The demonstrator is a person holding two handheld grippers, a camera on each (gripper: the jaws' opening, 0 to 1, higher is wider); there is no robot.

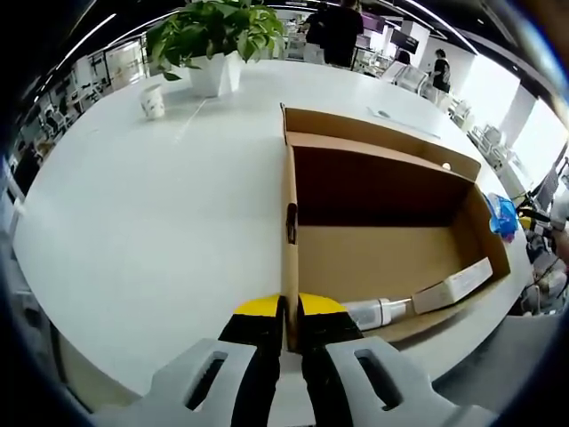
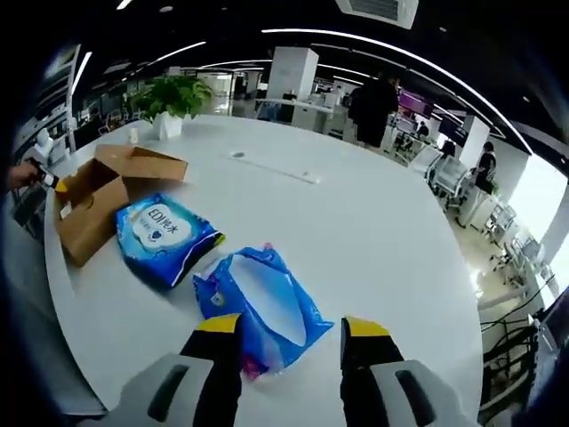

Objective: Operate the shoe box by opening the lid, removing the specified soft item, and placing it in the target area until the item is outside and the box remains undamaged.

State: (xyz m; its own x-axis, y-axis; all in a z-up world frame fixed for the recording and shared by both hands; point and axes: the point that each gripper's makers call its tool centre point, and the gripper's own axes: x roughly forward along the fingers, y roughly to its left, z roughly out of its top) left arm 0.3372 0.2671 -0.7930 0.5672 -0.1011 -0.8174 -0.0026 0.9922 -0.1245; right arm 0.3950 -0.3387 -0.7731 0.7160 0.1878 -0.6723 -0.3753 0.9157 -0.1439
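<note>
1. A wide white table carries everything. In the left gripper view a potted plant in a white pot stands at its far edge with a small paper cup to its left; people stand among office desks beyond.
2. In the right gripper view the same table stretches far and right, with a long flat white strip lying on it well beyond the packs, and the plant far left.
3. The cardboard shoe box lies open. Inside, against its near wall, lie a white bottle-like item and a pale flat piece; the rest of the floor is bare cardboard.
4. In the right gripper view the box sits at the far left, open, with a hand at its left edge.
5. The soft item, a blue tissue pack, lies outside on the table just right of the box. A crumpled blue plastic bag lies nearer, beside it.
6. The left tongs are clamped together on the box's near-left wall edge.
7. The right tongs stand apart, empty, with the bag's near end between them.
</note>
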